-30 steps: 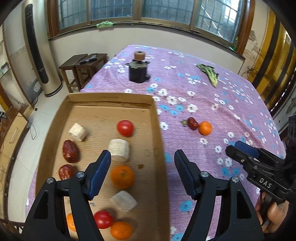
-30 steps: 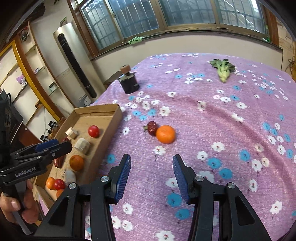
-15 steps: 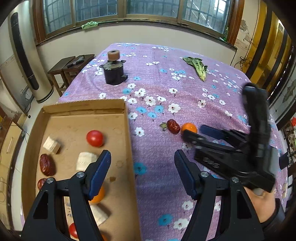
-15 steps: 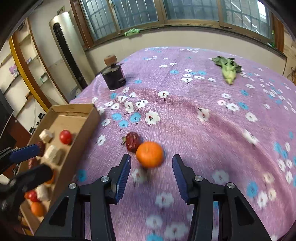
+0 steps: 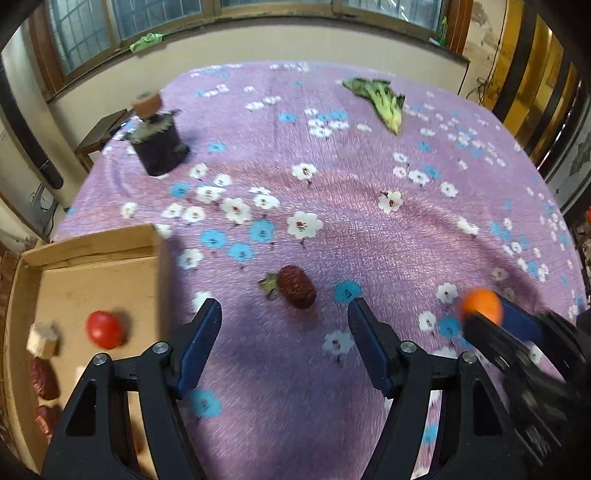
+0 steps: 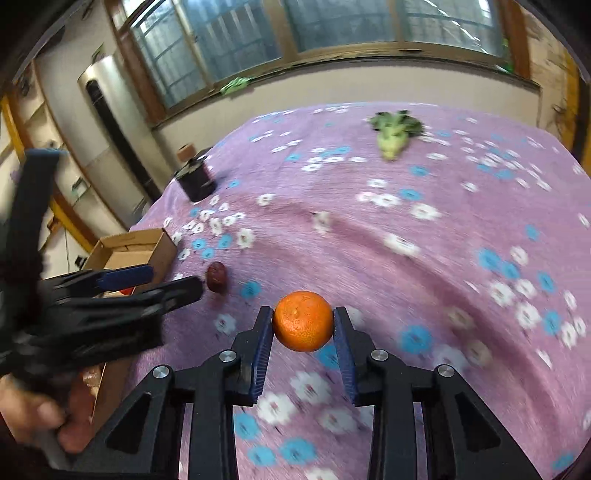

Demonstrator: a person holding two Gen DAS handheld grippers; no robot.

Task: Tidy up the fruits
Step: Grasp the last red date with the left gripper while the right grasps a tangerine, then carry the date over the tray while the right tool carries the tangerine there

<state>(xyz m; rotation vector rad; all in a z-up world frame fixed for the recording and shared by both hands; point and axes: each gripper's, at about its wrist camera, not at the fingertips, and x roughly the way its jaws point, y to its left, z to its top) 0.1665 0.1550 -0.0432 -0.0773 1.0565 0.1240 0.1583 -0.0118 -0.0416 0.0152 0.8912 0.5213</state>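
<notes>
My right gripper (image 6: 303, 320) is closing its jaws on the orange (image 6: 303, 320), pads touching both sides. My left gripper (image 5: 284, 321) hangs spread wide, near the red date (image 5: 296, 286) on the purple cloth (image 5: 369, 229), right of the cardboard box (image 5: 92, 247).

Home room: floral tablecloth (image 5: 369, 240), wood-framed windows (image 6: 258, 33), standing air conditioner (image 6: 107, 114), side shelves (image 6: 22, 122).

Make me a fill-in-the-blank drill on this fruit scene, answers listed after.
1. The right gripper has its fingers on the ____.
2. The red date lies on the purple ____.
3. The tomato sits in the cardboard ____.
4. The left gripper holds ____.

Missing words: orange; tablecloth; box; nothing
</notes>
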